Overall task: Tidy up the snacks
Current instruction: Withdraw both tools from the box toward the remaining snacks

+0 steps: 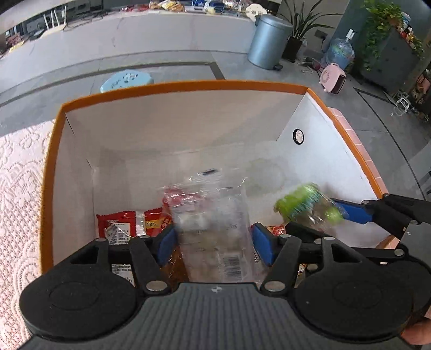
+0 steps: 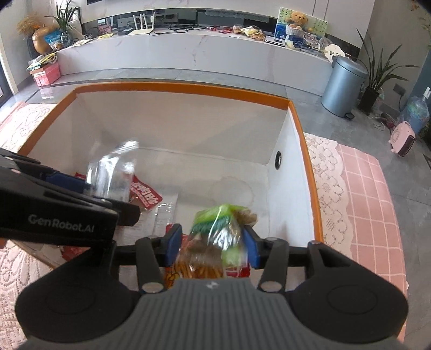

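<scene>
My left gripper (image 1: 214,243) pinches a clear snack bag (image 1: 215,220) over the orange-rimmed box (image 1: 188,86), my right gripper (image 2: 212,246) clamps a green-topped snack bag (image 2: 218,228) at its 3 o'clock, with red packets (image 1: 126,223) lying at 9 o'clock.

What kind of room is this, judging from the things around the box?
Probably a home living room. A long white marble-look counter holds a white router and a brown teddy bear. A grey metal pedal bin and a potted green plant stand on the grey tile floor.
</scene>
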`<state>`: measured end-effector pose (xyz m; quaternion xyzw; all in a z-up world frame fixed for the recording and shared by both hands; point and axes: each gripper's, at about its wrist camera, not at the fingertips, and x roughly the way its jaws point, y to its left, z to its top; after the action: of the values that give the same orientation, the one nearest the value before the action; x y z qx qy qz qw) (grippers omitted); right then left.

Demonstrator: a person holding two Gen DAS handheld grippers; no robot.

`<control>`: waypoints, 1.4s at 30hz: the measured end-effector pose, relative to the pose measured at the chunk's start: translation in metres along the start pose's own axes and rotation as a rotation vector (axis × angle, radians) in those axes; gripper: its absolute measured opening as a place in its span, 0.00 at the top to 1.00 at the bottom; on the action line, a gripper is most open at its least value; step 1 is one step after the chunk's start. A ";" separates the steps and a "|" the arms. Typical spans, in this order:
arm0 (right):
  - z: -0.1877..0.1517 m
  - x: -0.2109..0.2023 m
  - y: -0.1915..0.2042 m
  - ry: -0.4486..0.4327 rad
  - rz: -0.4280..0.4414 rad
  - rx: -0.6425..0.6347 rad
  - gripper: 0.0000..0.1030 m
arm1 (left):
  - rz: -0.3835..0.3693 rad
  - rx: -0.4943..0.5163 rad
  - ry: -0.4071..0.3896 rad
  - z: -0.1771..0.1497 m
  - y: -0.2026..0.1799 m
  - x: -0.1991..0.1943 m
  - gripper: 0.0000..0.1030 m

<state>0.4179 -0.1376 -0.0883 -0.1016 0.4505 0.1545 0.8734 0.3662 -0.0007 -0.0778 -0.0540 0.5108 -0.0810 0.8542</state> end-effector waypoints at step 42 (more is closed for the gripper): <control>-0.190 -0.255 0.074 -0.367 -0.061 0.198 0.19 | -0.092 0.048 -0.373 -0.192 -0.029 -0.185 0.18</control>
<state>0.1086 -0.1747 0.0083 0.0012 0.2934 0.0990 0.9508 0.1087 0.0048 -0.0031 -0.0709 0.3386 -0.1206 0.9305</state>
